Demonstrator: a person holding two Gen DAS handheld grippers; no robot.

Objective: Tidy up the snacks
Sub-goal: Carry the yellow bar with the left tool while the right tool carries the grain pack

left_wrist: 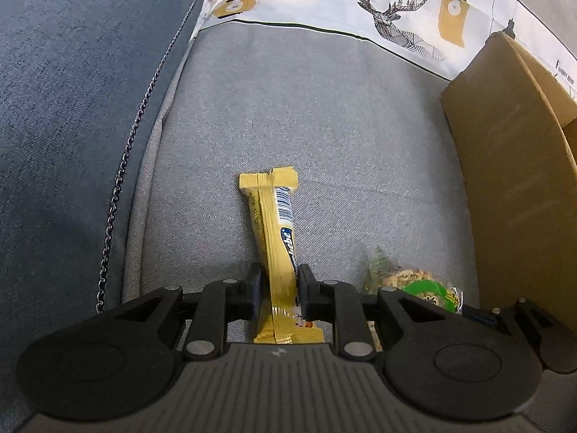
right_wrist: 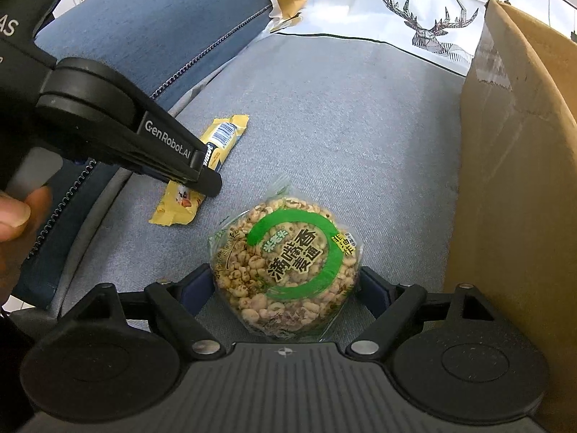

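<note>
A yellow snack bar (left_wrist: 277,238) lies lengthwise on the grey sofa cushion (left_wrist: 324,126). My left gripper (left_wrist: 281,288) points down over its near half with the bar between the pads, a thin gap showing at the left pad, so it is open. The right wrist view shows the same bar (right_wrist: 216,144) under the left gripper (right_wrist: 207,184). A round puffed-grain cake in clear wrap with a green label (right_wrist: 288,263) rests on the cushion. My right gripper (right_wrist: 286,288) stands wide open around it, pads close at both sides.
An open cardboard box (right_wrist: 512,180) stands at the right, its wall (left_wrist: 505,144) close to the grain cake (left_wrist: 414,283). A blue cushion with a zip (left_wrist: 72,108) borders the left. A white cloth with a deer print (right_wrist: 414,11) hangs behind. A person's hand (right_wrist: 14,216) holds the left gripper.
</note>
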